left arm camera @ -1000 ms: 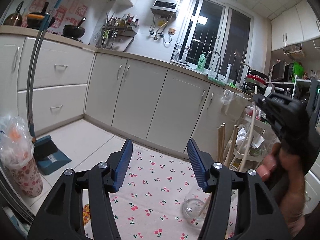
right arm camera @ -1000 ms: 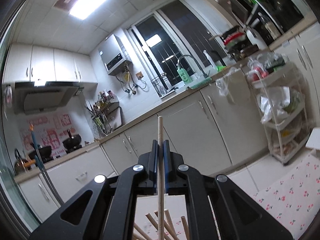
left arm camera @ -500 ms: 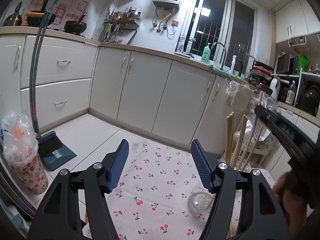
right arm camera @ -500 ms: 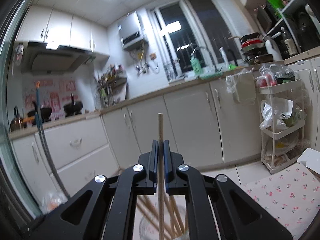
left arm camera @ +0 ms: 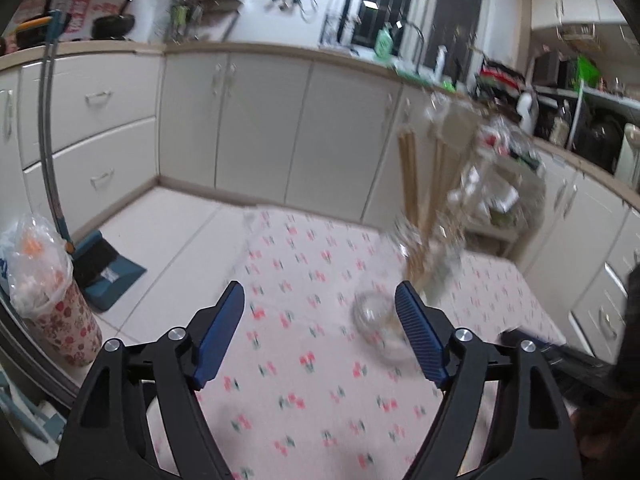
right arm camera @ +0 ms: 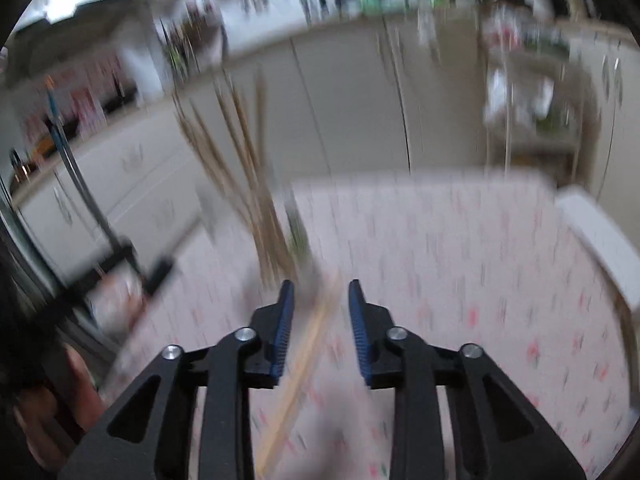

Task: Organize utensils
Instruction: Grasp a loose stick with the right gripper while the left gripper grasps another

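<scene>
A clear glass jar [left arm camera: 378, 314] holding several wooden chopsticks [left arm camera: 412, 184] stands on the cherry-print tablecloth [left arm camera: 304, 360], just beyond my left gripper's right fingertip. My left gripper [left arm camera: 319, 286] is open and its jaws are opening wider, with nothing between them. In the blurred right wrist view, my right gripper [right arm camera: 320, 284] points down at the cloth and its jaws are opening. One loose chopstick [right arm camera: 308, 356] slants between them, and the pads do not press on it. The chopsticks in the jar [right arm camera: 256, 184] stand ahead to the left.
A dustpan with a long-handled brush [left arm camera: 104, 264] and a bag-lined bin [left arm camera: 48, 300] stand on the floor at left. White cabinets [left arm camera: 260, 132] line the far wall. A cluttered rack [left arm camera: 500, 184] stands at right. A white box [right arm camera: 600, 240] lies at the cloth's right edge.
My right gripper tipped down toward the table and its jaws parted from the chopstick they clamped. My left gripper spread wider and tilted down, with the jar now closer.
</scene>
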The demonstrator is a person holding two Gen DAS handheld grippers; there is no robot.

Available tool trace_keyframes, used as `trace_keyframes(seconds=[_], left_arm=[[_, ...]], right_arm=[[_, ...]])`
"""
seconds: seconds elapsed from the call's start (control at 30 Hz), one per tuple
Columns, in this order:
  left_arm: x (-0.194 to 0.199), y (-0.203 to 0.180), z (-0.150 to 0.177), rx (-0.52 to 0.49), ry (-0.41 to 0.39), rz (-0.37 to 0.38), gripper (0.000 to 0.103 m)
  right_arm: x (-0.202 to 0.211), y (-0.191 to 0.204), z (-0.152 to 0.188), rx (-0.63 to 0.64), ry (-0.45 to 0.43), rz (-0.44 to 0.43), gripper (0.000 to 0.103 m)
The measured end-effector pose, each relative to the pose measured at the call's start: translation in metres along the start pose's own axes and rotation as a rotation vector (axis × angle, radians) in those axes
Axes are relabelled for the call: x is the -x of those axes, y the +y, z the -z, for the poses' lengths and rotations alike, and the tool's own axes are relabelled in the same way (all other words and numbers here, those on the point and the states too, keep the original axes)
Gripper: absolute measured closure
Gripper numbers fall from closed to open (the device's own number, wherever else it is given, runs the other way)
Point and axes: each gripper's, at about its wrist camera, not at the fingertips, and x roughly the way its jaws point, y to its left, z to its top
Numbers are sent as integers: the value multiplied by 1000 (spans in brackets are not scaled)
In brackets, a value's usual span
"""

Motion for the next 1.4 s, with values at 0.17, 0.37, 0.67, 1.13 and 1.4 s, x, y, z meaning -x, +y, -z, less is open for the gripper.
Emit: trace_keyframes(seconds=[0.17,0.37,0.67,1.13,1.4], left_arm=[[6,-3,14,-3,64,-9,23],[7,5,20,12,100,-19,21],[3,1,24,8,142,-1,20],[-47,-97,38,-213,295,61,20],[-86,-125,54,-291,399,9,59]], right_arm=[[-27,3,-7,-26,55,8,81],[-66,18,-32,15,99,96,84],[-72,14,-25,133,171,129,95],[9,-41,32,164,251,6,97],[19,-53,36,136,257,-18,97]])
